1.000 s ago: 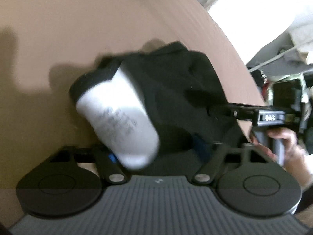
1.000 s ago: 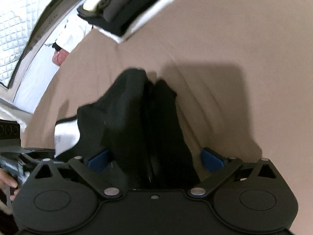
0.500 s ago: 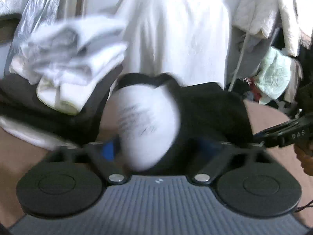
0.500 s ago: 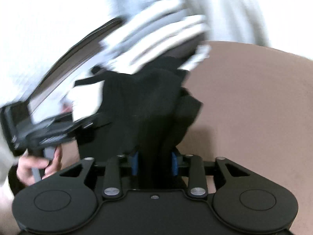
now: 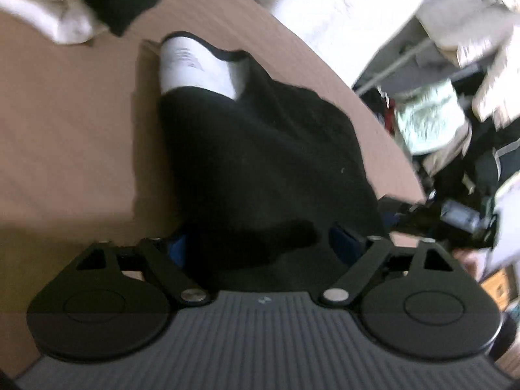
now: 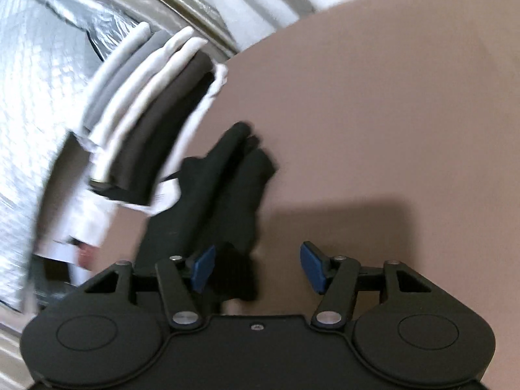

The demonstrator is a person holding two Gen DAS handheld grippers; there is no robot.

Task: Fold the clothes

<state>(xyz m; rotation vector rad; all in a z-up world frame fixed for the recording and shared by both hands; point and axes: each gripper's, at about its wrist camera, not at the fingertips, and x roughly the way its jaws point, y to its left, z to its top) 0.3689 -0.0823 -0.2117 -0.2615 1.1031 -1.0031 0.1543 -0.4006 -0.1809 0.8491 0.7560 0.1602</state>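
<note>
A folded black garment [image 5: 260,162] with a white printed patch [image 5: 191,65] lies on the brown bed surface [image 5: 65,136]. Its near end fills the space between the blue pads of my left gripper [image 5: 260,247], whose jaws are closing while still wide; I see no firm pinch. In the right wrist view the same garment [image 6: 227,188] lies lengthwise, its near end beside the left pad. My right gripper [image 6: 256,266] has its jaws opening, with bare surface between the cloth and the right pad [image 6: 312,266].
A stack of folded white, grey and dark clothes [image 6: 146,113] stands just left of the garment; it appears again as a stack [image 5: 48,9] at the top left. Beyond the bed's curved edge are white sheets and cluttered clothes [image 5: 429,123].
The garment was held up in front of the stack; now it lies on the brown surface beside it. The right jaws, narrow on the cloth before, have spread. Both views swung sideways.
</note>
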